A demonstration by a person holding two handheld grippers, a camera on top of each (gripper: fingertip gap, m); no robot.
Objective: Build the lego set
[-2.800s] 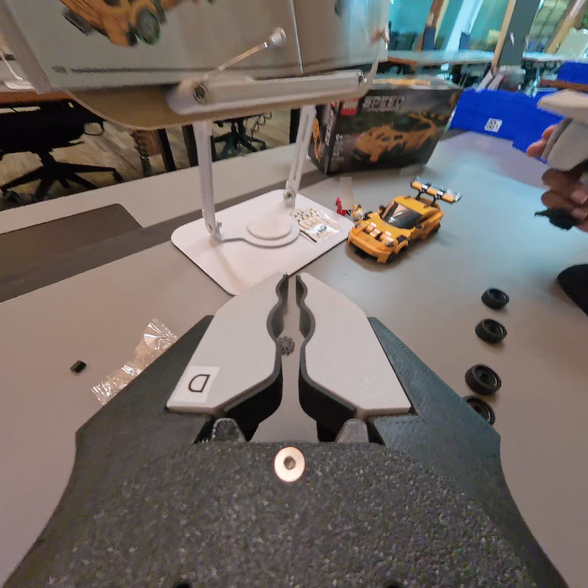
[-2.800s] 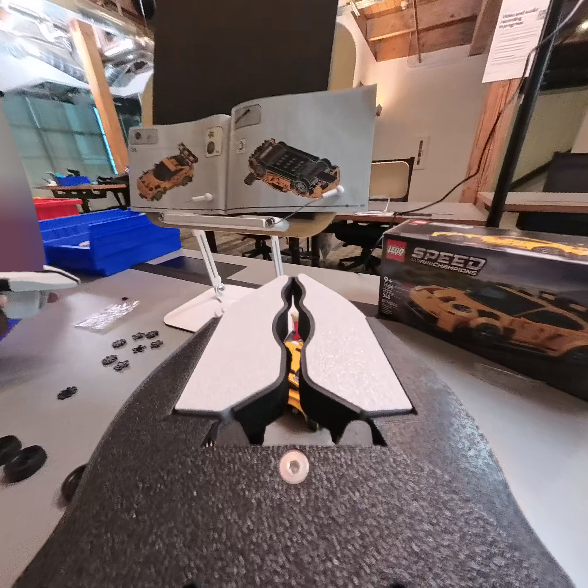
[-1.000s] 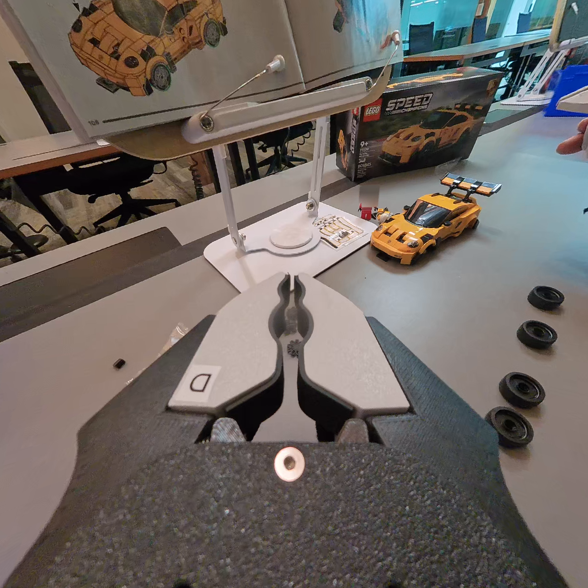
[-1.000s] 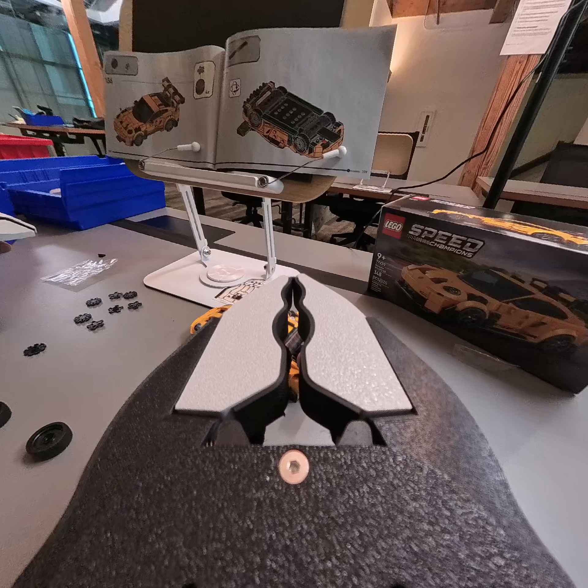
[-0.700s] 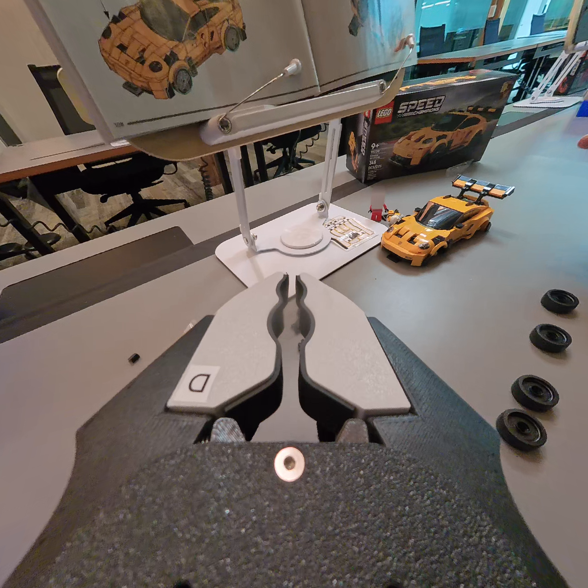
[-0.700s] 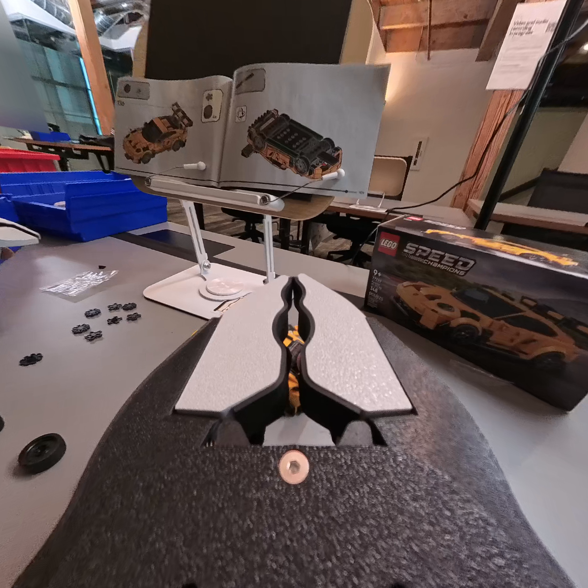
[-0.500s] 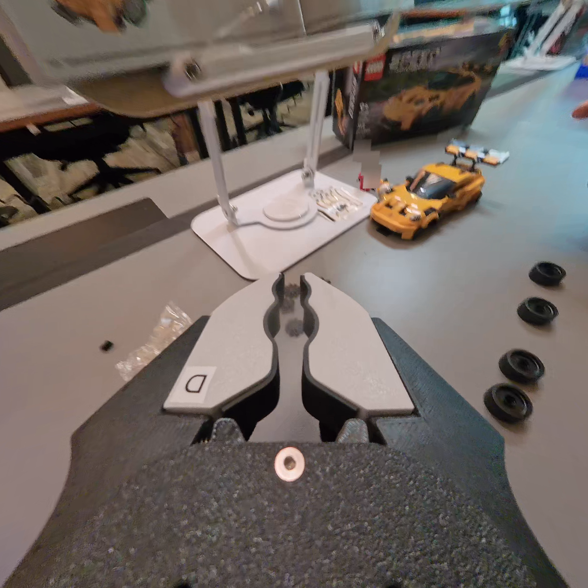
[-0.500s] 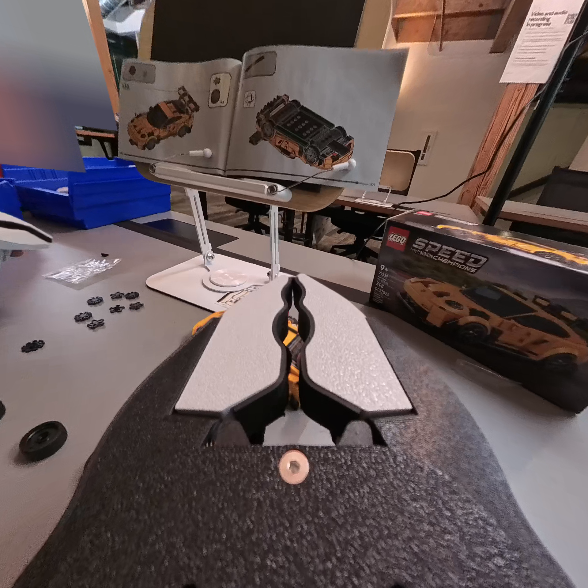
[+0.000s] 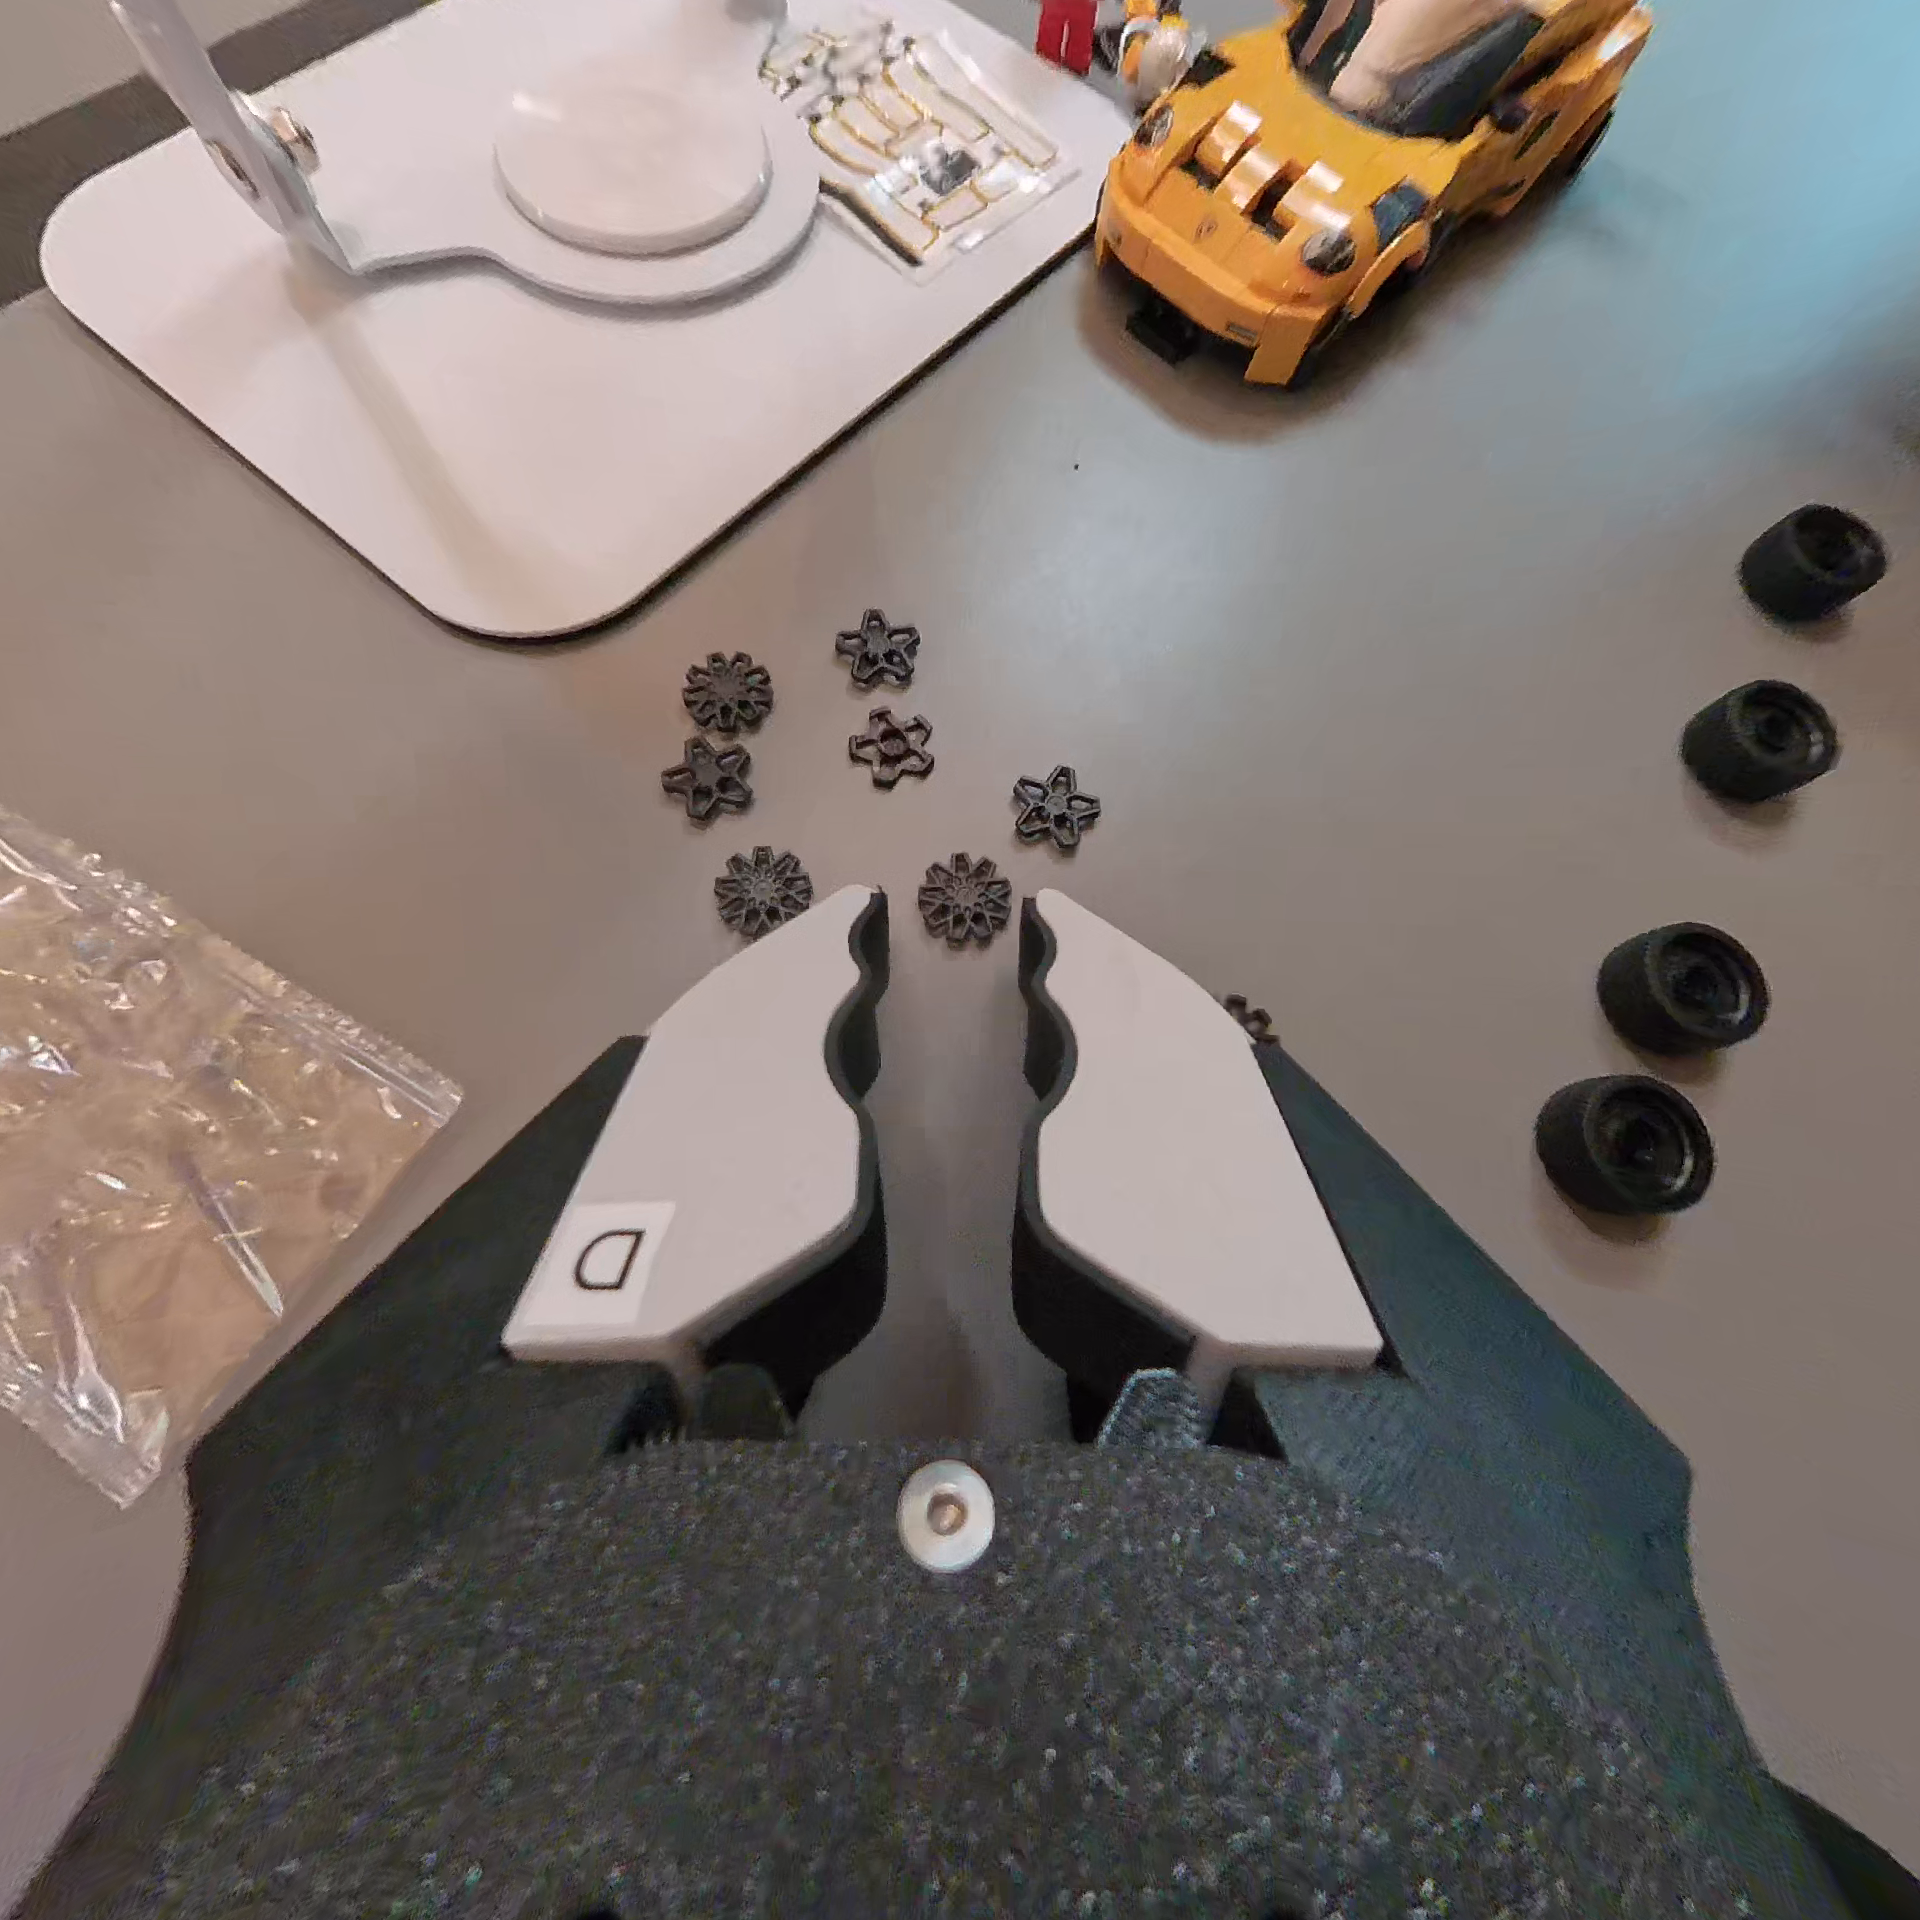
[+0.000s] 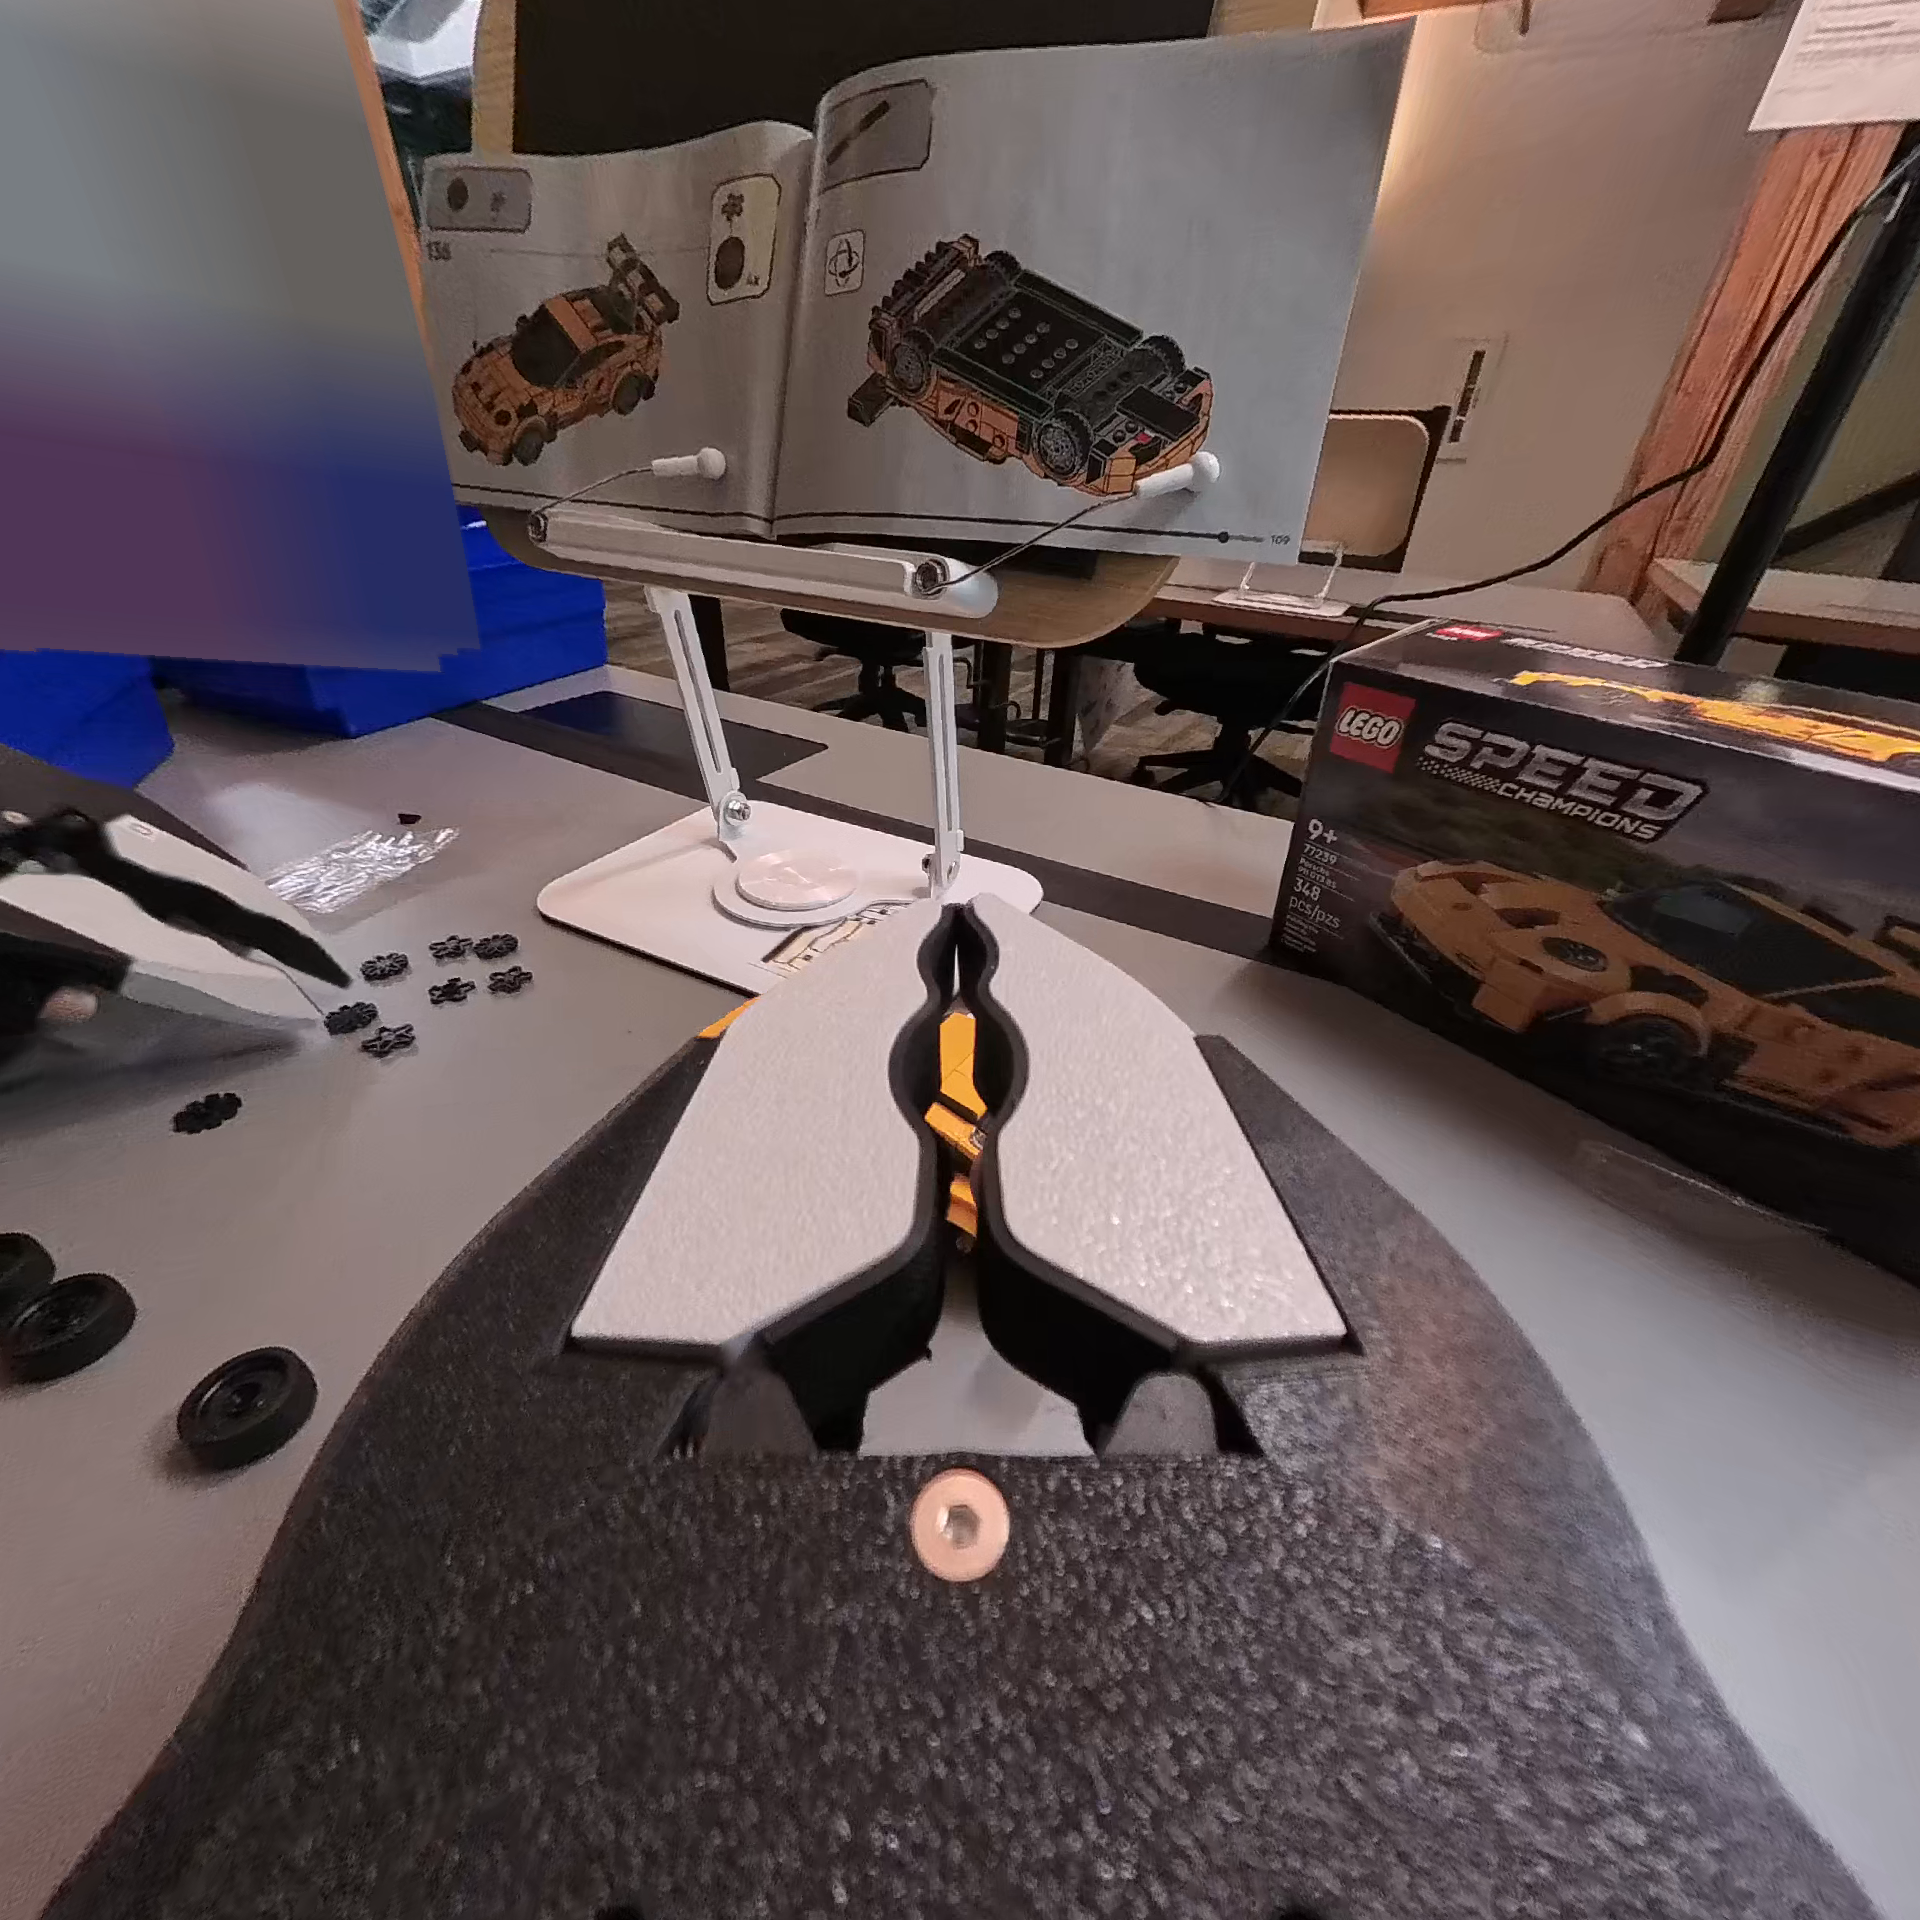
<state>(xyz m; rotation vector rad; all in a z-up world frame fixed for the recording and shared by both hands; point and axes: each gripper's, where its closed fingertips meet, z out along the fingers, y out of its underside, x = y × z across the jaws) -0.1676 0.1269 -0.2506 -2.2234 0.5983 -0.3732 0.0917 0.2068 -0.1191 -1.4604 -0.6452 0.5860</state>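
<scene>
The grey worktop (image 9: 1351, 644) carries everything, largest first: the dark set box (image 10: 1621, 894) lies at three o'clock in the right wrist view, and the open instruction booklet (image 10: 935, 312) sits on a white stand (image 10: 790, 883) at twelve o'clock. In the left wrist view the stand's base takes the eleven o'clock corner, with a sticker sheet (image 9: 914, 187) on its right edge. The yellow car (image 9: 1340, 177) rests on the worktop at one o'clock, just beside that base, with no wheels fitted. A crumpled clear bag (image 9: 156, 1132) lies at nine o'clock. Four black tyres (image 9: 1683, 987) run in a line down the three o'clock side, well apart from the car. Smallest are the black wheel rims (image 9: 883, 748), scattered just ahead of the left tongs (image 9: 954, 909). Those tongs are parted by a moderate gap and grip nothing; one spoked rim (image 9: 964, 899) lies on the worktop right between the tips. The right tongs (image 10: 961, 925) are closed tip to tip and empty, with the yellow car showing through the slot behind them.
</scene>
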